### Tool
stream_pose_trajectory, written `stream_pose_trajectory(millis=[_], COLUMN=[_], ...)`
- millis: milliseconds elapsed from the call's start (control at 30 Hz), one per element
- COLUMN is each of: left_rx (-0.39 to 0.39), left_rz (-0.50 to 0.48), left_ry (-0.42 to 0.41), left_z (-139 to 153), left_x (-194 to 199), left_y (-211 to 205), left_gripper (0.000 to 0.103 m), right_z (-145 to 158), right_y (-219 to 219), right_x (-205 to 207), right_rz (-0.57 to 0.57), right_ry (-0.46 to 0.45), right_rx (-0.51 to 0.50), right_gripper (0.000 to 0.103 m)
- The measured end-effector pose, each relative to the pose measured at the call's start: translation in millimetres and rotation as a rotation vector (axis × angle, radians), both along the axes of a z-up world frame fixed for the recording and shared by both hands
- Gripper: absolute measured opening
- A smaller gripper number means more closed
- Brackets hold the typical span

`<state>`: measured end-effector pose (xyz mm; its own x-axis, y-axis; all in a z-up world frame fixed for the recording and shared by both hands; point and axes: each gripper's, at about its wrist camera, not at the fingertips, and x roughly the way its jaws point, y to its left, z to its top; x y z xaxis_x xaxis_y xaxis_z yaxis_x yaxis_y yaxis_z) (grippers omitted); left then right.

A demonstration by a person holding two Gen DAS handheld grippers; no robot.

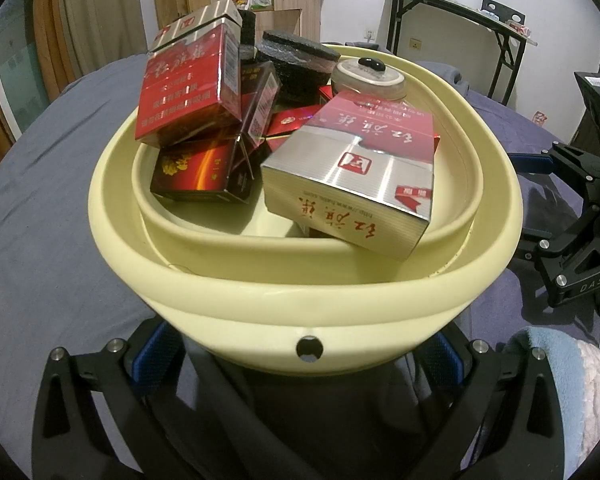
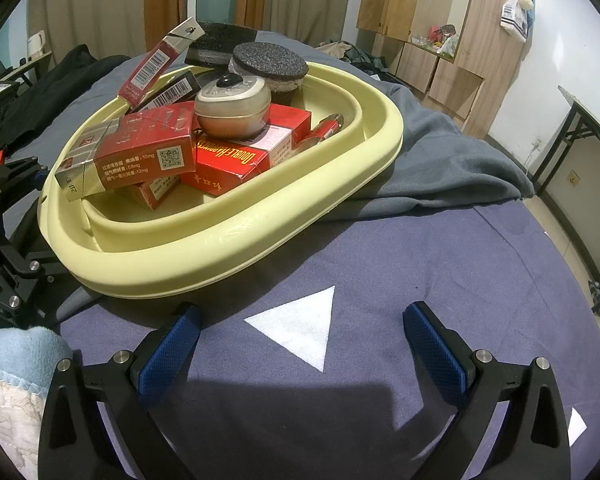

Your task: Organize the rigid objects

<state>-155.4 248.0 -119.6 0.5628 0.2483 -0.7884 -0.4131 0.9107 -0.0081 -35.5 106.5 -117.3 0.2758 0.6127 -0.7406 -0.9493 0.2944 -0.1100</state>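
Boxes, red cardboard [image 1: 188, 88], fill the pale yellow plastic basin [image 1: 300, 280]. The left gripper [image 1: 300, 364] straddles its near wall, grip unclear. The right gripper [image 2: 300, 344] gapes wide, empty, over blue cloth [image 2: 440, 248].

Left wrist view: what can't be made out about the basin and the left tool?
- Left tool: its fingertips are hidden under the yellow basin; grip unclear.
- Basin floor: covered by the cigarette packs.
- Small bottle: right wrist view, half hidden behind the red box.
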Motion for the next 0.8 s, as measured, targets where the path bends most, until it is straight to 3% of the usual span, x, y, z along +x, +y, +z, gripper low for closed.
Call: stream_pose_trajectory(millis=[333, 433, 533, 667, 800], left_rx=[-0.003, -0.003, -0.002, -0.003, -0.003], left_rz=[-0.001, -0.001, 0.0, 0.001, 0.001], left_ry=[0.001, -0.001, -0.002, -0.003, -0.002], left_z=[0.0, 0.3, -0.6, 0.0, 0.3], left_x=[2.8, -0.7, -1.9, -2.8, -1.5], left_y=[1.6, 0.8, -0.3, -0.6, -0.2], left_gripper=[0.103, 0.103, 0.103, 0.103, 0.103], right_z=[1.2, 2.0, 1.8, 1.6, 1.8], right_y=[-1.0, -5.5, -3.9, -4.7, -4.0], right_x=[-3.3, 2.4, -5.1, 2.1, -2.3], right_rz=[-0.002, 0.001, -0.003, -0.001, -0.003], right_ry=[-0.006, 0.03, -0.016, 0.021, -0.003], right_rx=[-0.001, 0.008, 0.0, 0.005, 0.001], right_gripper=[0.103, 0.103, 0.103, 0.103, 0.103])
